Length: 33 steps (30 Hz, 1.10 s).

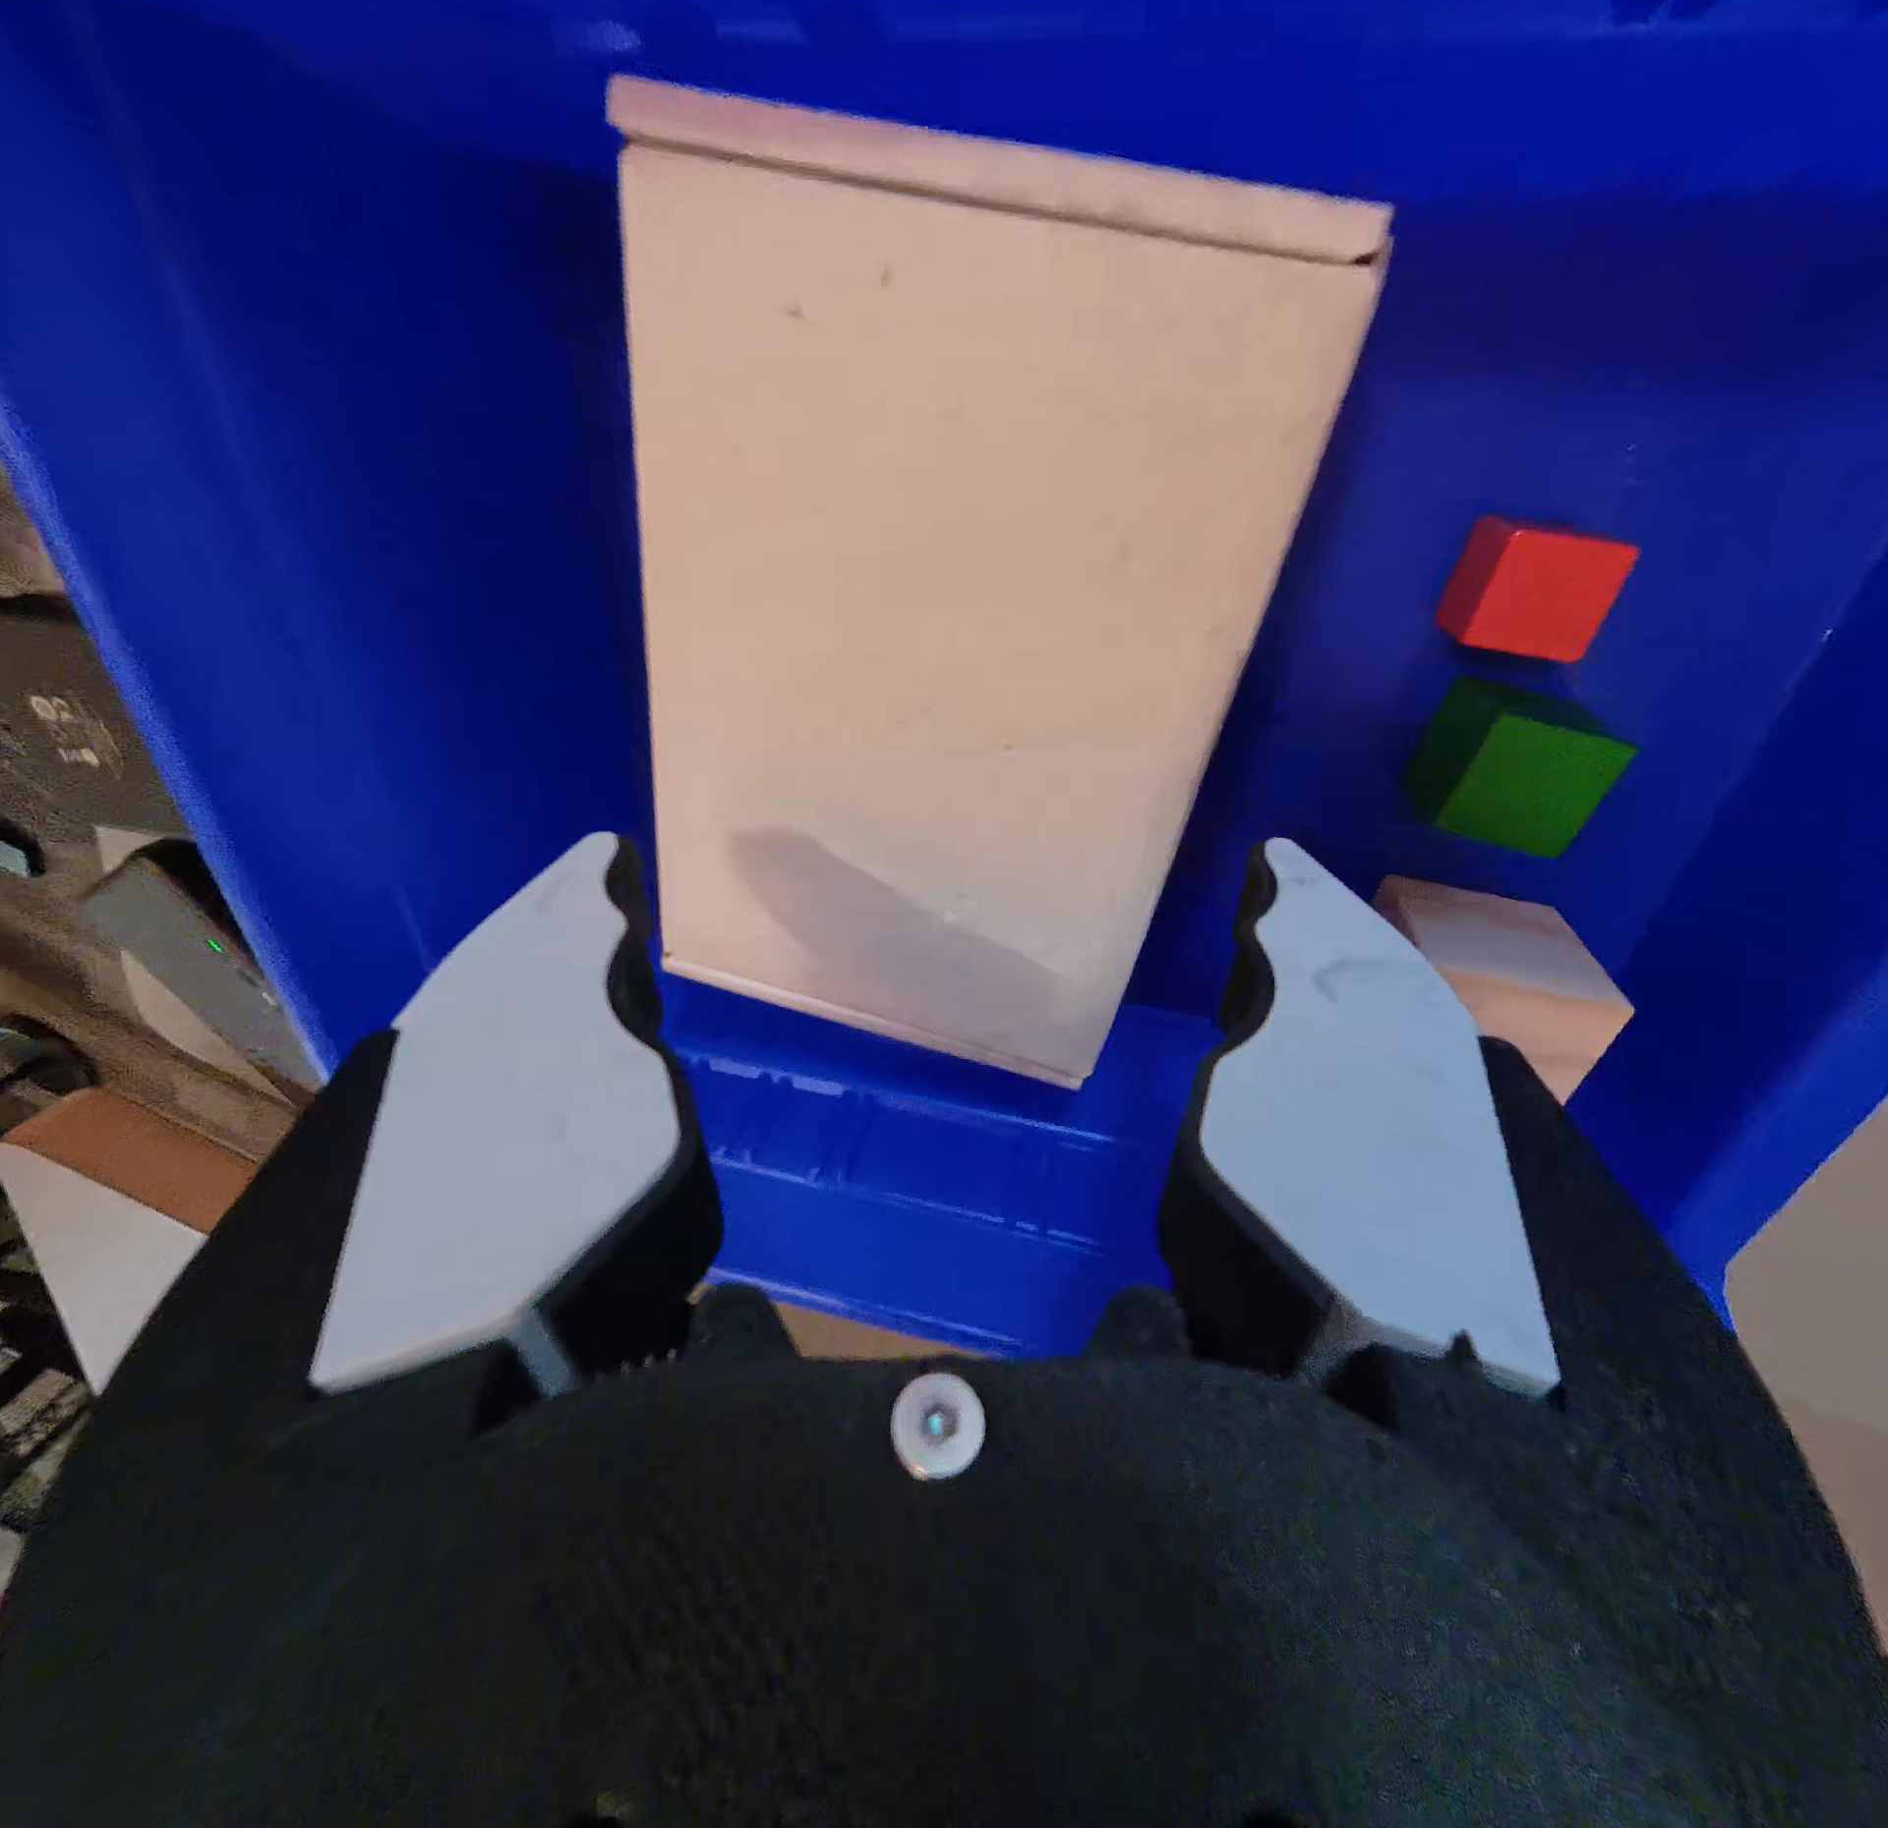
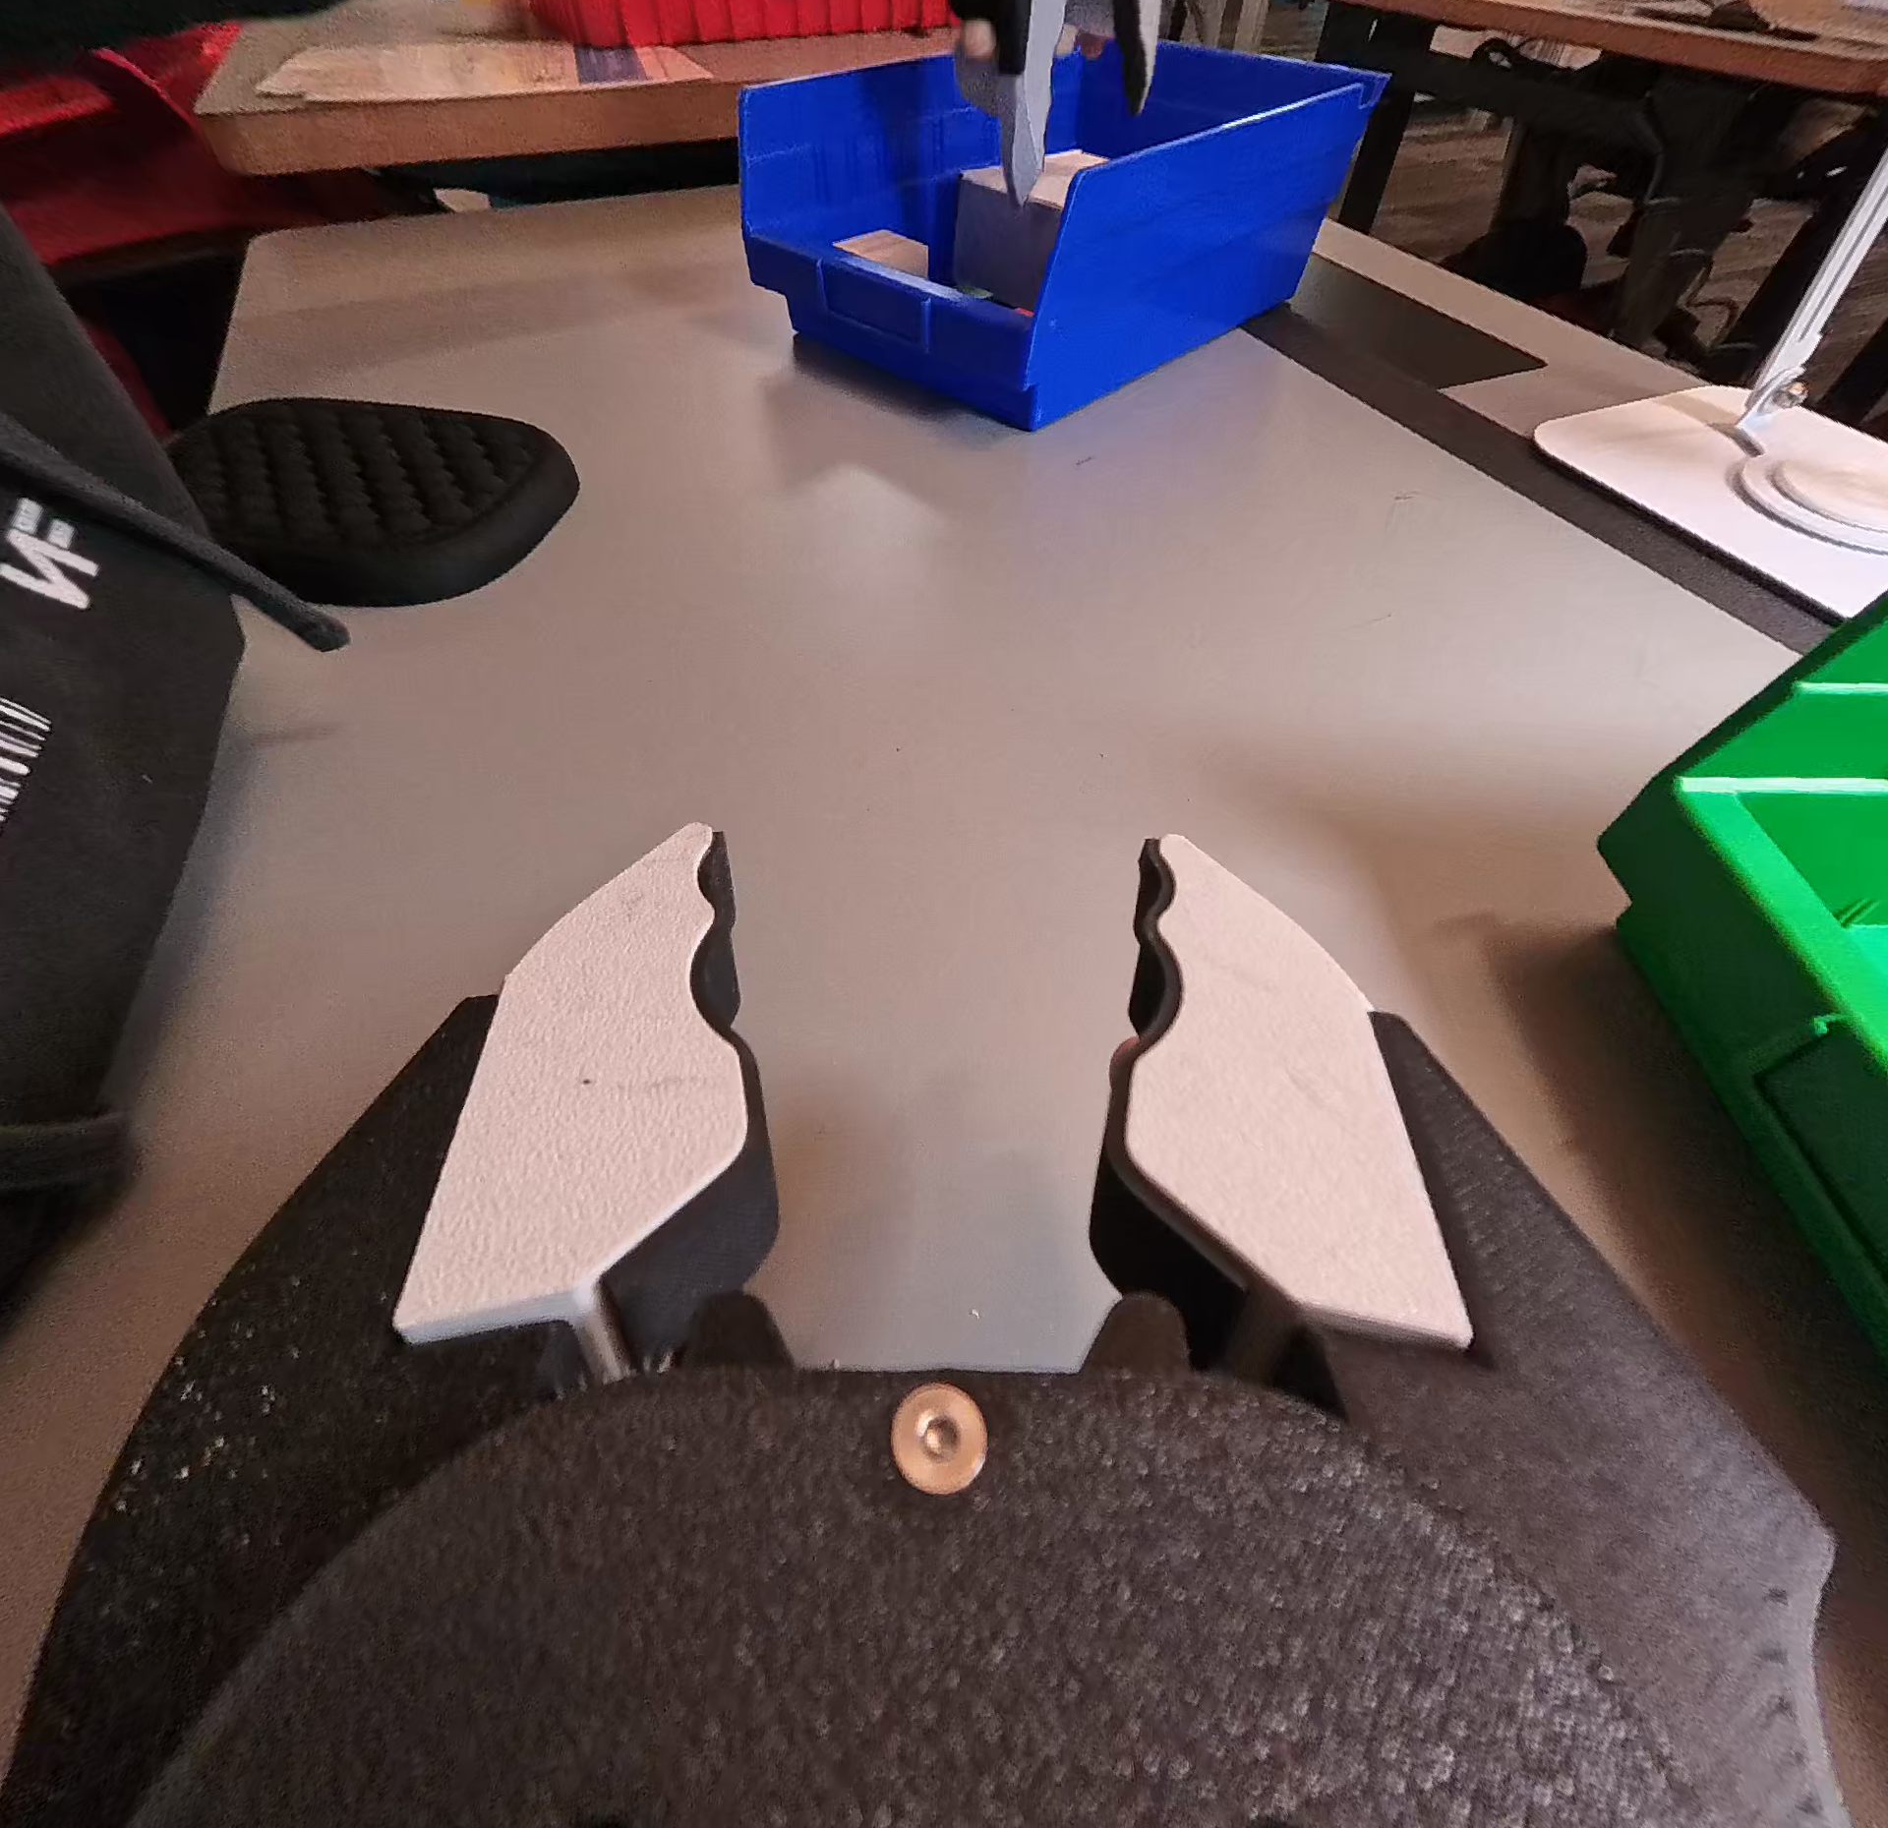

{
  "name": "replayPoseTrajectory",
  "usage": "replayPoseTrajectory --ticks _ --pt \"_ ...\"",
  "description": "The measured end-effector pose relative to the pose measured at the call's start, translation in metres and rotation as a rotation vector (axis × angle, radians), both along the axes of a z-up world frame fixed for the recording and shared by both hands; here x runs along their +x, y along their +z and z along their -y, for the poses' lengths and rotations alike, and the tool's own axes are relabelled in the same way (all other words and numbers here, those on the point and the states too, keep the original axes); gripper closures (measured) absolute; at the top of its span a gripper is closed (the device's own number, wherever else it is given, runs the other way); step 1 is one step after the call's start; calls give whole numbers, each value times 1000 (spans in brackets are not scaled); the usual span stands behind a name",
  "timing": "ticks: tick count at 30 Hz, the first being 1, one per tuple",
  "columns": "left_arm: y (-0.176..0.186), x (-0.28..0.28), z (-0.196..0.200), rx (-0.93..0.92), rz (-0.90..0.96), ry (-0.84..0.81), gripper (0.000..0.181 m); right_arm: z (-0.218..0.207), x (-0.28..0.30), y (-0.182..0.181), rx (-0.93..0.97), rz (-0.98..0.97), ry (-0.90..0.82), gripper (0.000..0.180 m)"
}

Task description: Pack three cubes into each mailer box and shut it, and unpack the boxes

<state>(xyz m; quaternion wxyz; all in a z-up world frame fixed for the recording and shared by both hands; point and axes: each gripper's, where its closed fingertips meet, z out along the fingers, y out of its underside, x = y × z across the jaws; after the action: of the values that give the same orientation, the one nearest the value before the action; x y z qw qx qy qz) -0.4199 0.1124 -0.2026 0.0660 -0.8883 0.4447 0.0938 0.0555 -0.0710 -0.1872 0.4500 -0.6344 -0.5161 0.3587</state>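
- The right tongs [image 2: 935, 946] are wide open and empty, low over the grey counter [image 2: 919, 655].
- The left tongs [image 1: 945, 946] are also wide open and empty, above the blue bin [image 1: 307, 451].
- Inside the bin, a closed mailer box [image 1: 950, 573] lies beside a red cube [image 1: 1538, 589], a green cube [image 1: 1517, 770] and a wooden cube [image 1: 1502, 962].

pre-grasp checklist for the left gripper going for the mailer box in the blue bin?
1. Left gripper open: ok, jaws spread wider than the box end.
2. Mailer box shut: ok, lid looks flat.
3. Fingers straddle the box: not ok, tips just short of its near end.
4. Red cube, green cube and pale cube clear of the box: ok, all to one side.
5. Right gripper out of the way: ok, open over the table, away from the blue bin.
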Motion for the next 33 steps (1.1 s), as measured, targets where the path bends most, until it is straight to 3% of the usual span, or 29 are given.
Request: replayPoseTrajectory --ticks 7,11,15,18,26,33 --pt "-24 -18 -7 -133 94 117 49 -4 4 4 -6 -35 -29 104" --pt "-43 -23 2 -173 43 92 46 -5 5 6 -9 -48 -42 105" --pt "-38 -22 2 -115 0 69 47 -6 4 5 -19 -46 -37 105" --pt "-20 -21 4 -55 0 67 49 -4 4 5 -6 -43 -33 106" --pt "73 -6 18 117 -5 52 50 5 3 8 62 -27 -15 106" --pt "116 110 66 132 144 -159 50 6 1 7 121 -3 -39 105"
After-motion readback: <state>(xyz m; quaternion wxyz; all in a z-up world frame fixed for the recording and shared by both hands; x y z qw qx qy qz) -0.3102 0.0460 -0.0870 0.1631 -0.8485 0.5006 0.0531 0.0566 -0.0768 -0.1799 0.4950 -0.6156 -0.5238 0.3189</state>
